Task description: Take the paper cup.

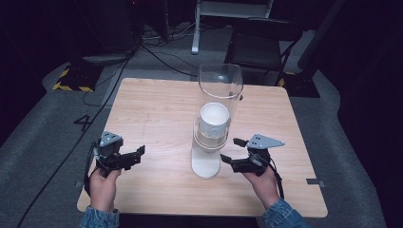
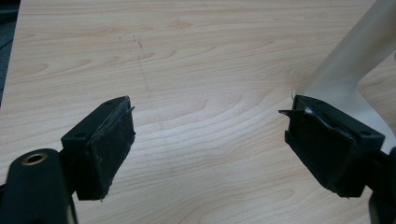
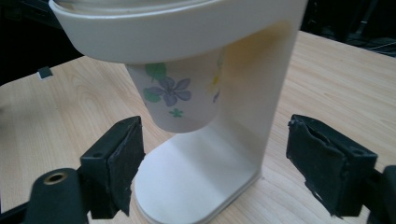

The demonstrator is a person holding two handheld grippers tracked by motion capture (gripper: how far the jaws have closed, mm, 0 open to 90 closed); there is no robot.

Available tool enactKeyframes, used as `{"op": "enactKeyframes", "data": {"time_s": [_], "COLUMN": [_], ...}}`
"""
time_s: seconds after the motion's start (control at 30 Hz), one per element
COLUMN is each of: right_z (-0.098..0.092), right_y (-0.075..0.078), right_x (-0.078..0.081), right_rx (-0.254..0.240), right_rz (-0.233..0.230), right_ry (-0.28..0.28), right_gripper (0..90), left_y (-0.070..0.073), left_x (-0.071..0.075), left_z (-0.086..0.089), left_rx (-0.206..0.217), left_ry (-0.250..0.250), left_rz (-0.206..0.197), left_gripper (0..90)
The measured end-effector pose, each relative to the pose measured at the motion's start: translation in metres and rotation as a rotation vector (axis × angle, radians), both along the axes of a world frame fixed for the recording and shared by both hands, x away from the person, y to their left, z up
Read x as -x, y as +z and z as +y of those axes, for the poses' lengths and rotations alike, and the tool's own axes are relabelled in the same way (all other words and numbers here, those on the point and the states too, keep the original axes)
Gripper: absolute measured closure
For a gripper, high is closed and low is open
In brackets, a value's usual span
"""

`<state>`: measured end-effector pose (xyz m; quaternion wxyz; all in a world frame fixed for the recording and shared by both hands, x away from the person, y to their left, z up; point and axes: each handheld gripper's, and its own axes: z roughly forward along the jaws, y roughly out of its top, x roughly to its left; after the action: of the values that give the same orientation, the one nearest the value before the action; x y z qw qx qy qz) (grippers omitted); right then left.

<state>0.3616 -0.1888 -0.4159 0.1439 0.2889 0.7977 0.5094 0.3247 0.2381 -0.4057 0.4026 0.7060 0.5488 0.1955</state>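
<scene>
A white cup dispenser [image 1: 206,161] with a clear tube [image 1: 220,85] stands upright mid-table, a stack of white cups [image 1: 214,118] inside it. In the right gripper view a flower-printed paper cup [image 3: 180,98] hangs out below the dispenser's ring [image 3: 177,28], above its base [image 3: 196,182]. My right gripper [image 1: 231,150] is open just right of the dispenser, its jaws apart level with the cup's bottom and touching nothing. My left gripper [image 1: 137,154] is open over bare wood at the table's left, well apart from the dispenser [image 2: 355,65].
The wooden table [image 1: 157,109] stands on grey floor. Behind it are a black folding chair [image 1: 261,42], a white stand [image 1: 228,9] and cables [image 1: 157,52]. Yellow-black tape [image 1: 71,80] marks the floor at the left.
</scene>
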Motion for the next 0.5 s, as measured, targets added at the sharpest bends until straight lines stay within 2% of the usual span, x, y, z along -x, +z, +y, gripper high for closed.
{"op": "enactKeyframes", "data": {"time_s": [0.3, 0.5], "right_z": [0.019, 0.033], "right_y": [-0.008, -0.013], "right_x": [-0.008, -0.01], "right_rx": [-0.029, -0.021], "right_rz": [0.008, -0.012], "right_ry": [0.025, 0.035], "right_gripper": [17.7, 16.5], "left_y": [0.0, -0.001], "left_x": [0.0, 0.0], "left_z": [0.0, -0.001], "left_rx": [0.002, 0.001], "left_ry": [-0.002, -0.003], "left_rz": [0.002, 0.005], "left_gripper": [15.7, 15.7]}}
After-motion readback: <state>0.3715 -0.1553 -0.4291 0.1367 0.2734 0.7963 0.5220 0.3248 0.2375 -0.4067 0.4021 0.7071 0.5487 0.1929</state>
